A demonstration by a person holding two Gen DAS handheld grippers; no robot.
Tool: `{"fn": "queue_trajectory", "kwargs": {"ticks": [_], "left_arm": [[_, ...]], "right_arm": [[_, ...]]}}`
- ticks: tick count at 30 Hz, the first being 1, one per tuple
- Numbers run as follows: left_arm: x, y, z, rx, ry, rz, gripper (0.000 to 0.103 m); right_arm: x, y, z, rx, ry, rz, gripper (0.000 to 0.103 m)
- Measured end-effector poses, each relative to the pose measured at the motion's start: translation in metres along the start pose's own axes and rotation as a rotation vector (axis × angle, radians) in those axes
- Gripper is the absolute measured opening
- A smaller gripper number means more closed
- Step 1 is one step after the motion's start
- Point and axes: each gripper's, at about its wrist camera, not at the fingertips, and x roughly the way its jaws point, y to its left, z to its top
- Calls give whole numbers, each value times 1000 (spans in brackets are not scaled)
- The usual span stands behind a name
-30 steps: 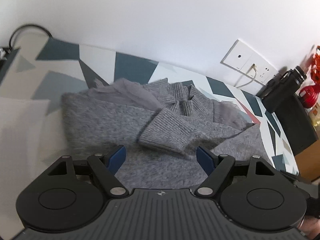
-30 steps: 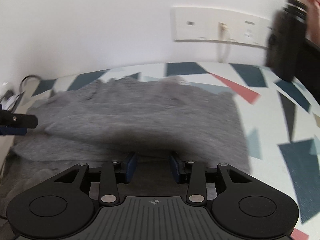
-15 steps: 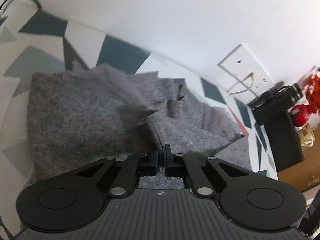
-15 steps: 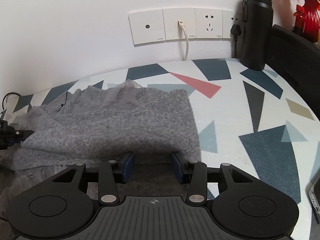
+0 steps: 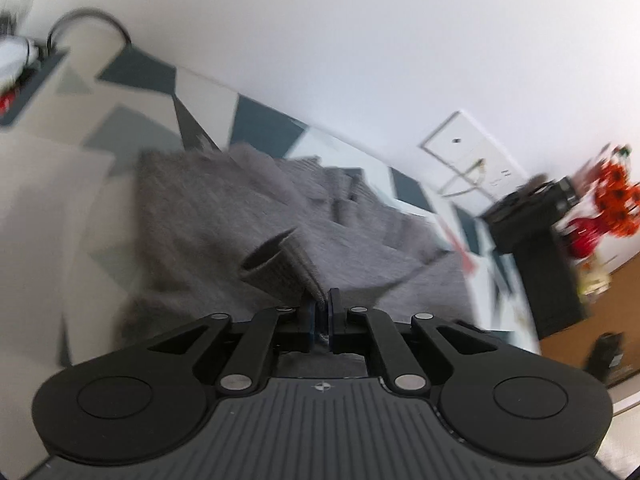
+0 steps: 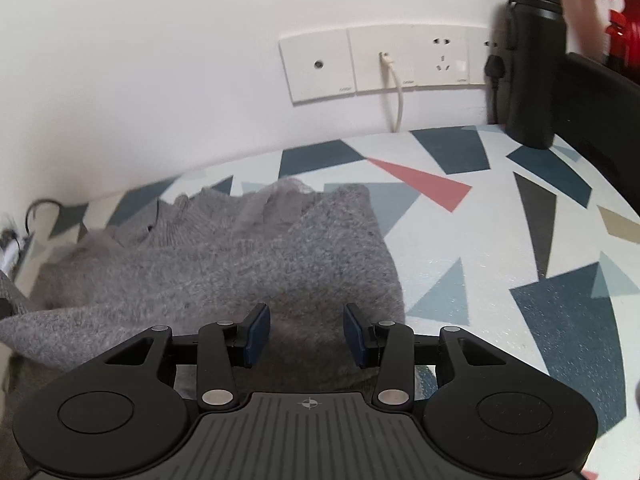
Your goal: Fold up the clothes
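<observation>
Left wrist view, blurred: left gripper (image 5: 319,314) has its jaws pressed together on the ribbed cuff of the sleeve (image 5: 280,268), which lifts just ahead of the tips. The grey sweater (image 5: 208,232) lies spread beyond, on the patterned tabletop (image 5: 132,72). Right wrist view: right gripper (image 6: 307,334) jaws apart, holding nothing, over the sweater's near edge. Wall sockets (image 6: 376,62) and a black bottle (image 6: 534,60) sit far ahead, to the right.

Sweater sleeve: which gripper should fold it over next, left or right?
Left, probably. The left gripper is already shut on the sleeve cuff, while the right gripper is open above the sweater.
</observation>
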Motion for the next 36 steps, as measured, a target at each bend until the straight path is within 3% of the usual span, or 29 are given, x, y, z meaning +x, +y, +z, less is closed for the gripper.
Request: {"fn": "queue_trajectory", "kwargs": {"ticks": [1, 3, 5, 8, 14, 16, 19, 23, 25, 27, 29, 30, 31, 33, 36], "left_arm": [[5, 0, 2, 29, -4, 28, 15], [10, -2, 7, 95, -10, 65, 41], [6, -5, 8, 172, -38, 75, 57], [-2, -4, 10, 279, -62, 75, 60], [-8, 9, 8, 480, 16, 23, 63], [-10, 6, -1, 571, 49, -7, 65], [-9, 0, -16, 679, 98, -60, 69], [10, -11, -32, 786, 110, -7, 69], [19, -12, -31, 786, 121, -12, 66], [27, -13, -31, 785, 131, -18, 23], [31, -16, -31, 787, 135, -27, 7], [27, -17, -31, 789, 128, -37, 5], [23, -19, -31, 783, 128, -51, 5], [15, -20, -26, 731, 173, -118, 5], [4, -19, -18, 650, 229, -178, 5]], "right_arm": [[3, 0, 0, -2, 4, -7, 38], [9, 1, 0, -4, 12, -17, 38], [11, 1, 1, -6, 14, -17, 38], [11, 1, 6, -23, 8, -18, 38], [16, 2, 18, -51, 6, -10, 40], [17, 2, 22, -60, 6, -7, 50], [25, 6, 26, -72, 25, 12, 56], [41, 15, 27, -107, 62, 12, 61], [49, 19, 26, -122, 77, 6, 61], [55, 24, 24, -146, 73, -2, 63], [57, 29, 23, -179, 64, -12, 57], [56, 31, 22, -189, 58, -12, 47], [56, 32, 22, -197, 53, -8, 29], [55, 31, 22, -192, 49, 3, 10], [52, 25, 25, -150, 45, 20, 4]]}}
